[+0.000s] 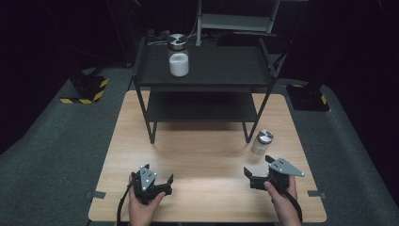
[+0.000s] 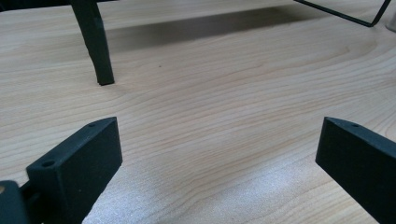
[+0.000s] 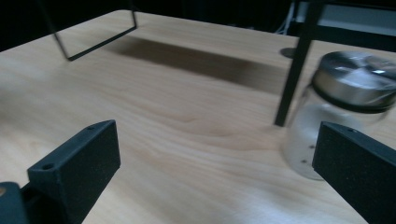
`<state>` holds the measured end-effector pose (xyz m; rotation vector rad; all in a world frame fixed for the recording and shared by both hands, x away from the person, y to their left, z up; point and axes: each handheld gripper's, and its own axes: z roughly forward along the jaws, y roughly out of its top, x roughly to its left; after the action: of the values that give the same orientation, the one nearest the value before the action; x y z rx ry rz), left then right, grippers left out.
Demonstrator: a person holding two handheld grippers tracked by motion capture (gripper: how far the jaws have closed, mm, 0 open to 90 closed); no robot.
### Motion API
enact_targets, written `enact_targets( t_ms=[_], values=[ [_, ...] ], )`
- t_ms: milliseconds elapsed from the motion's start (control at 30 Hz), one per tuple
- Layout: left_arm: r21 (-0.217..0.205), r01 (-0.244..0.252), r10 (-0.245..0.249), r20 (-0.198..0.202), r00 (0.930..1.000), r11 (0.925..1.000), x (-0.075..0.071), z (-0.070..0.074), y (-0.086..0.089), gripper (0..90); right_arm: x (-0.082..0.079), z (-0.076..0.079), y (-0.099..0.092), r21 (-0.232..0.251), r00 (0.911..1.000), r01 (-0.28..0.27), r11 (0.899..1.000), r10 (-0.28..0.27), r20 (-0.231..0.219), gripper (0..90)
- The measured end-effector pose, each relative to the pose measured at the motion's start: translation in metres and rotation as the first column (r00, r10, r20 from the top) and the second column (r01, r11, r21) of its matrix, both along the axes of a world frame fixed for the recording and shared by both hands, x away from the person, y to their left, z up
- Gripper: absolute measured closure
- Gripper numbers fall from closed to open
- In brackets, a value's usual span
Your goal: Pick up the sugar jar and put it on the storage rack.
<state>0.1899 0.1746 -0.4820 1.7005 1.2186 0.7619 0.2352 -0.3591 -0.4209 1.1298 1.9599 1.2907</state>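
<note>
Both my tongs hang open over the bench (image 1: 202, 155): left tongs (image 1: 157, 175) empty, right tongs (image 1: 258, 165) near a blurred, seemingly empty jar (image 3: 345, 112).

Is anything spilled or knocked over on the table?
No, nothing stands out. The small jar stands upright on the table with its lid on, beside the rack's leg. The bigger jar sits upright on the rack. Nothing looks spilled.

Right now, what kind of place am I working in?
Probably a recording studio or lab bench: a wooden table on grey matting, dark surrounds, hazard-striped stand feet, and a black shelf rack holding a jar.
</note>
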Motion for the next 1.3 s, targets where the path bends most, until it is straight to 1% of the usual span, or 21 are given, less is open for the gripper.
enact_targets(
  t_ms=[67, 133, 167, 200, 233, 267, 300, 400, 433, 467, 533, 567, 733, 800, 933, 967, 1100, 1167, 1233, 1267, 1300],
  values=[
    [-0.001, 0.001, -0.001, -0.001, 1.0, 1.0, 0.0, 0.0, 0.0, 0.6, 0.003, 0.0, -0.001, 0.0, 0.9997, 0.023, 1.0, -0.023, 0.003, 0.8],
    [0.0, 0.003, -0.003, -0.001, 1.0, 1.0, 0.0, 0.0, 0.0, 0.6, 0.007, 0.0, -0.001, 0.008, 0.9981, 0.061, 0.998, -0.061, 0.001, 0.6],
    [0.002, 0.003, -0.003, -0.001, 1.0, 1.0, 0.0, 0.0, 0.0, 0.6, 0.007, 0.0, -0.001, 0.008, 0.9981, 0.061, 0.998, -0.061, 0.001, 0.6],
    [0.002, 0.003, -0.003, -0.002, 1.0, 1.0, 0.0, 0.0, 0.0, 0.6, 0.011, -0.002, -0.001, 0.014, 0.9954, 0.096, 0.995, -0.096, 0.004, 0.6],
    [0.002, 0.003, -0.003, -0.002, 1.0, 1.0, 0.0, 0.0, 0.0, 0.6, 0.011, -0.002, -0.001, 0.014, 0.9954, 0.096, 0.995, -0.096, 0.004, 0.6],
    [0.0, 0.002, -0.002, -0.002, 1.0, 1.0, 0.0, 0.0, 0.0, 0.6, 0.013, -0.002, -0.001, 0.007, 0.9933, 0.115, 0.993, -0.115, 0.006, 0.7],
    [-0.004, 0.002, -0.002, -0.003, 1.0, 1.0, 0.001, 0.0, 0.001, 0.6, 0.017, -0.004, -0.001, 0.018, 0.989, 0.148, 0.989, -0.148, -0.004, 0.8],
    [-0.008, 0.001, -0.001, -0.002, 1.0, 1.0, 0.001, 0.0, 0.001, 0.6, 0.024, -0.008, 0.0, 0.008, 0.9833, 0.182, 0.983, -0.182, -0.002, 0.8],
    [-0.008, 0.002, -0.002, -0.002, 1.0, 1.0, 0.001, 0.0, 0.001, 0.6, 0.024, -0.008, 0.0, 0.008, 0.9833, 0.182, 0.983, -0.182, -0.002, 0.8],
    [-0.008, 0.001, -0.001, -0.003, 1.0, 1.0, 0.001, 0.0, 0.001, 0.6, 0.029, -0.01, -0.001, 0.011, 0.9808, 0.195, 0.981, -0.195, -0.005, 0.7],
    [-0.008, 0.001, -0.001, -0.003, 1.0, 1.0, 0.001, 0.0, 0.001, 0.6, 0.034, -0.013, 0.0, -0.012, 0.9783, 0.207, 0.978, -0.207, 0.003, 0.7],
    [-0.005, 0.002, -0.002, -0.003, 1.0, 1.0, 0.001, 0.0, 0.001, 0.6, 0.037, -0.014, 0.0, -0.014, 0.9778, 0.21, 0.978, -0.21, 0.0, 0.6],
    [-0.007, 0.002, -0.002, -0.001, 1.0, 1.0, 0.0, 0.0, 0.001, 0.6, 0.049, -0.022, 0.002, -0.012, 0.9681, 0.25, 0.968, -0.25, -0.007, 0.8],
    [-0.008, 0.003, -0.003, -0.002, 1.0, 1.0, 0.0, 0.0, 0.001, 0.6, 0.054, -0.026, 0.002, -0.013, 0.9657, 0.259, 0.966, -0.259, -0.01, 0.9],
    [-0.009, 0.003, -0.003, -0.003, 1.0, 1.0, 0.001, 0.0, 0.001, 0.6, 0.06, -0.03, 0.002, -0.009, 0.9646, 0.262, 0.965, -0.262, -0.028, 0.9],
    [-0.009, 0.003, -0.003, -0.004, 1.0, 1.0, 0.001, 0.0, 0.001, 0.6, 0.064, -0.033, 0.002, -0.009, 0.9639, 0.264, 0.964, -0.264, -0.032, 1.4],
    [-0.012, 0.002, -0.002, -0.007, 1.0, 0.9999, 0.001, 0.0, 0.002, 0.6, 0.069, -0.038, 0.003, -0.007, 0.9624, 0.27, 0.963, -0.27, -0.027, 3.0],
    [-0.01, 0.003, -0.003, -0.003, 1.0, 0.9999, 0.0, 0.0, 0.001, 0.6, 0.075, -0.041, 0.005, -0.007, 0.9613, 0.275, 0.961, -0.275, -0.018, 4.8],
    [-0.01, 0.003, -0.003, -0.001, 1.0, 0.9999, 0.0, 0.0, 0.001, 0.6, 0.076, -0.042, 0.006, -0.005, 0.9595, 0.281, 0.96, -0.281, -0.019, 6.1],
    [-0.01, 0.003, -0.003, -0.002, 1.0, 0.9999, 0.0, 0.0, 0.001, 0.6, 0.079, -0.044, 0.007, -0.002, 0.9569, 0.29, 0.957, -0.29, -0.013, 12.2],
    [-0.01, 0.004, -0.004, -0.002, 1.0, 0.9999, 0.0, 0.0, 0.002, 0.6, 0.08, -0.045, 0.008, -0.004, 0.9554, 0.295, 0.955, -0.295, -0.007, 14.2]
  ],
)
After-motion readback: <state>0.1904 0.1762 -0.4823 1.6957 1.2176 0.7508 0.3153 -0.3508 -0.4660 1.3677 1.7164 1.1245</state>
